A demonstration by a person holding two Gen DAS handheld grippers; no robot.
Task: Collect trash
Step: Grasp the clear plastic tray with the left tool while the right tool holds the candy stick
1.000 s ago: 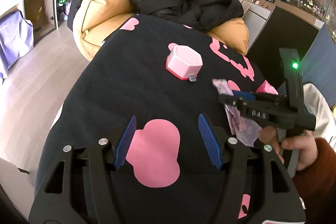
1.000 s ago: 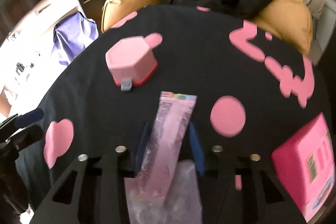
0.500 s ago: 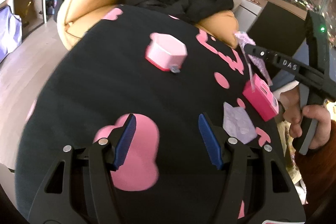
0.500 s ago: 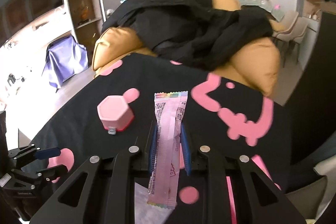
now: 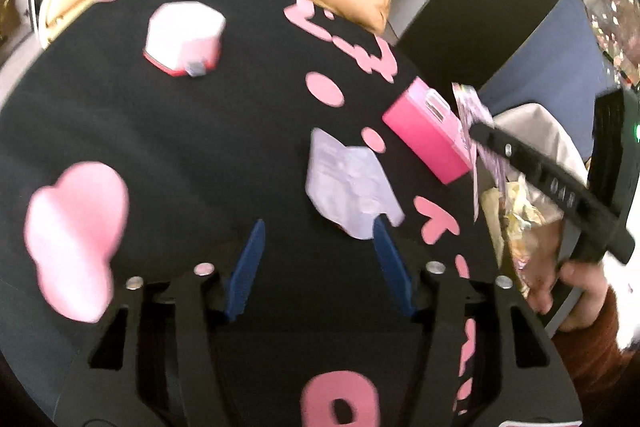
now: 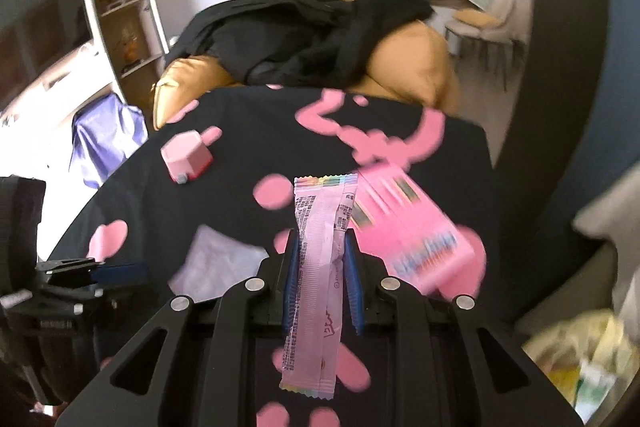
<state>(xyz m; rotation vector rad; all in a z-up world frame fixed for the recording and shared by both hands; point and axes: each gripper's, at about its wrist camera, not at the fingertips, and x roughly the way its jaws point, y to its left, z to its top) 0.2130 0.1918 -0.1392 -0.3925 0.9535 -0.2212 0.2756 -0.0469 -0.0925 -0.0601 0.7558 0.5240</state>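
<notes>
My right gripper [image 6: 322,247] is shut on a long pink wrapper [image 6: 320,267] and holds it in the air; in the left wrist view the wrapper [image 5: 474,119] hangs over the rim of a trash bin [image 5: 532,163] that holds crumpled packets. A pale lilac wrapper [image 5: 348,183] lies flat on the black cloth with pink shapes [image 5: 160,147], just ahead of my open, empty left gripper [image 5: 318,239]; it also shows in the right wrist view [image 6: 216,263].
A pink hexagonal box [image 5: 184,39] sits at the far left of the cloth. A bright pink box [image 5: 424,131] lies near the right edge beside the bin. An orange sofa [image 6: 404,63] with black clothes [image 6: 304,35] stands behind.
My right gripper lifted the pink wrapper off the cloth and carried it right, over the bin. My left gripper moved right toward the lilac wrapper, which was uncovered.
</notes>
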